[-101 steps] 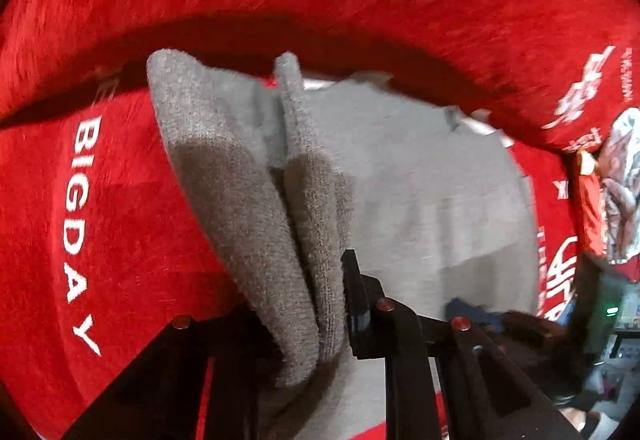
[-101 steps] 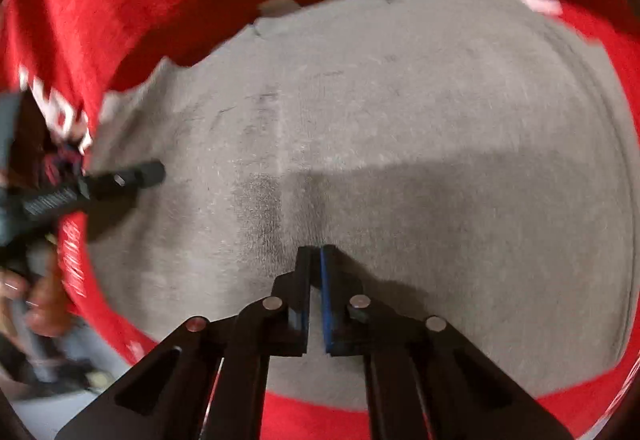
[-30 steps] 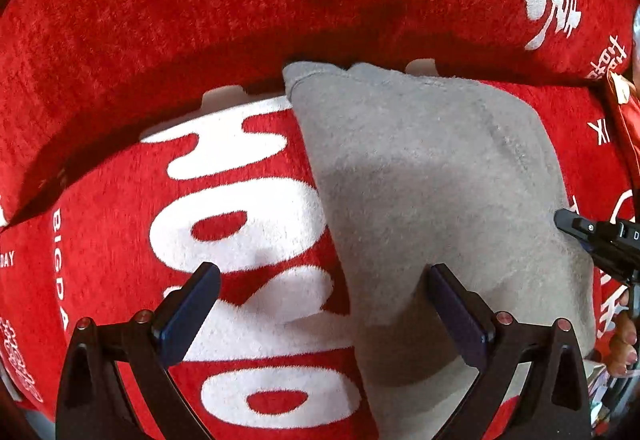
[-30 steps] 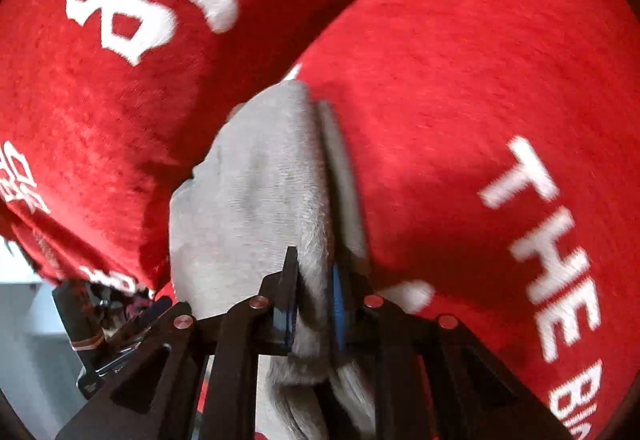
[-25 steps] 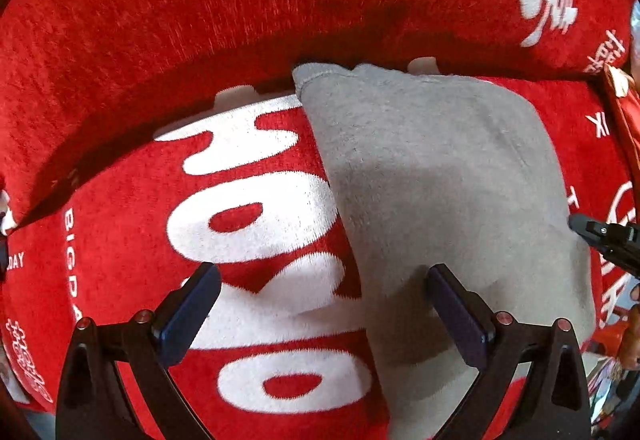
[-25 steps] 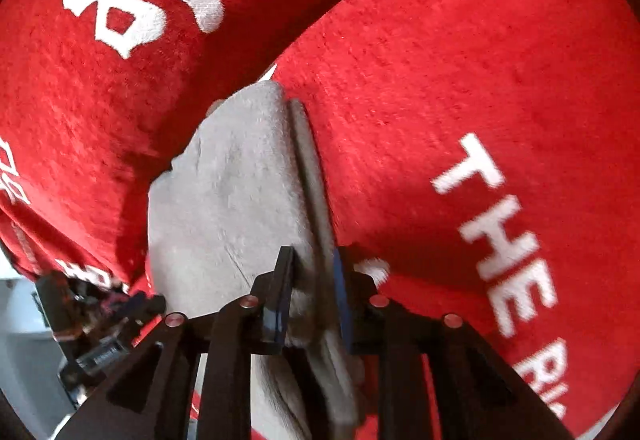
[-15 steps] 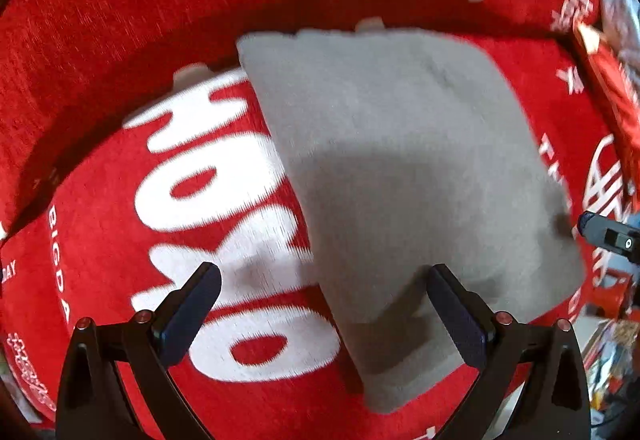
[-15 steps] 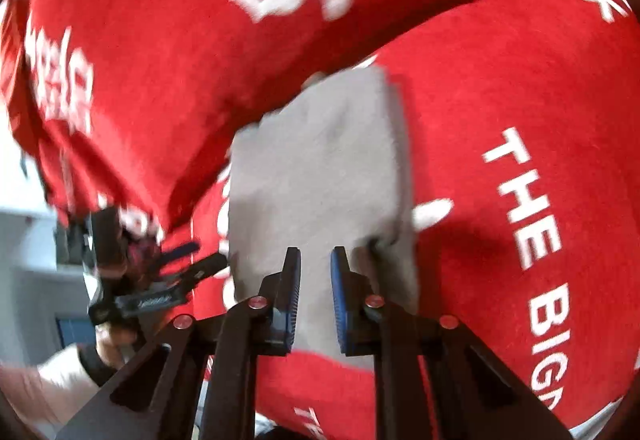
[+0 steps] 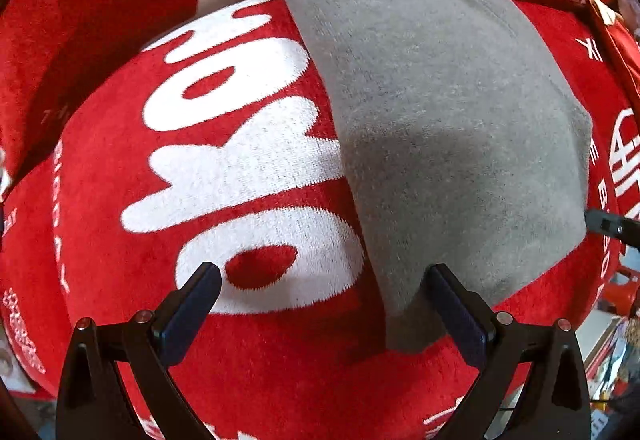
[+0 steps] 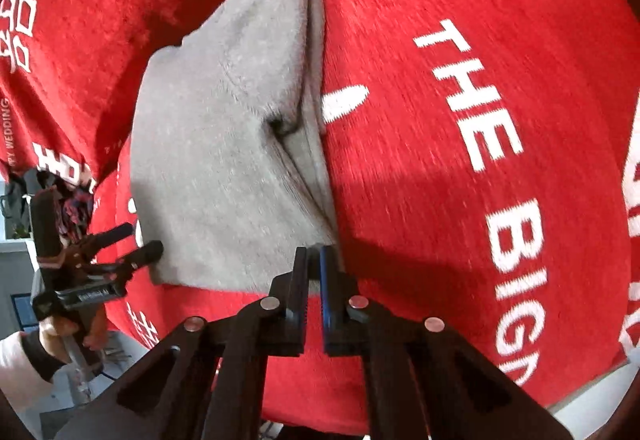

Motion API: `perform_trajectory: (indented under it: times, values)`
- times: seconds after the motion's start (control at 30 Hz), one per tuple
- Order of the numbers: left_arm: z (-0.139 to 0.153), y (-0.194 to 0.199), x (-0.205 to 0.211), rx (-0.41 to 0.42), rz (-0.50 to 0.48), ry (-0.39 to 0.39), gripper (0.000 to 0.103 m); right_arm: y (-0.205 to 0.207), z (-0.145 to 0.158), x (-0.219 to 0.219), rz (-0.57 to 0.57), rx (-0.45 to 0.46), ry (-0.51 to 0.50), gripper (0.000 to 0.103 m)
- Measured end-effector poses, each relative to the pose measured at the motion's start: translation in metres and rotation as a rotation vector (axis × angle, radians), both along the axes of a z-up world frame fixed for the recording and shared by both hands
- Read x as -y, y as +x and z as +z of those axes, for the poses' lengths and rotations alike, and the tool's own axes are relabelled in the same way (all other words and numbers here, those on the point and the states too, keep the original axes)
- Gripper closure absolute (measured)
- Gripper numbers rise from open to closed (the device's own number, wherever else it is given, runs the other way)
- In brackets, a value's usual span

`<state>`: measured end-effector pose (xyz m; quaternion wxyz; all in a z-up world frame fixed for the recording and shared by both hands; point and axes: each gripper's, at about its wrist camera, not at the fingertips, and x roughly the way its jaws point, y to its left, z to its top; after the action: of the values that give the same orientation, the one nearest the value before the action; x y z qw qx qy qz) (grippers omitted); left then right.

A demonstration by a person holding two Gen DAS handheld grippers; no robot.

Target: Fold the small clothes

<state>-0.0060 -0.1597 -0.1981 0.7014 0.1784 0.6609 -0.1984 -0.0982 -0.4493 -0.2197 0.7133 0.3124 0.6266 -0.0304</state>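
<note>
Lying folded flat on the red plush cloth with white lettering (image 9: 248,360), the grey knitted garment (image 9: 440,120) is free of both grippers. The left gripper (image 9: 320,304) hovers with jaws wide apart over its near left corner. The right gripper (image 10: 314,272) has just closed its jaws on nothing at the garment's near edge.

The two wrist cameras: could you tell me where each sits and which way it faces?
Left wrist: on the left gripper, facing down at the grey garment on the red cloth; its open fingers show.
Right wrist: on the right gripper, tilted down at the garment's edge; shut fingers and the left hand show.
Shared: garment, cloth, each other's gripper.
</note>
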Motion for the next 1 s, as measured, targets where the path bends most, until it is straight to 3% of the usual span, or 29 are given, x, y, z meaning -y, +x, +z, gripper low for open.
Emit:
perform_trajectory:
  times: [0.37,0.7,1.0]
  values:
    - [0.026,-0.009,-0.009,0.011,0.077,-0.020,0.000,-0.020,0.019,0.008,-0.101,-0.061,-0.011,0.095]
    - [0.029,-0.003,-0.038,0.006,0.115,-0.053,0.000,-0.014,0.039,-0.023,-0.116,-0.055,-0.096,0.095]
    - [0.038,-0.006,-0.052,0.007,0.100,-0.076,0.000,-0.015,0.054,-0.057,-0.122,-0.033,-0.099,0.095]
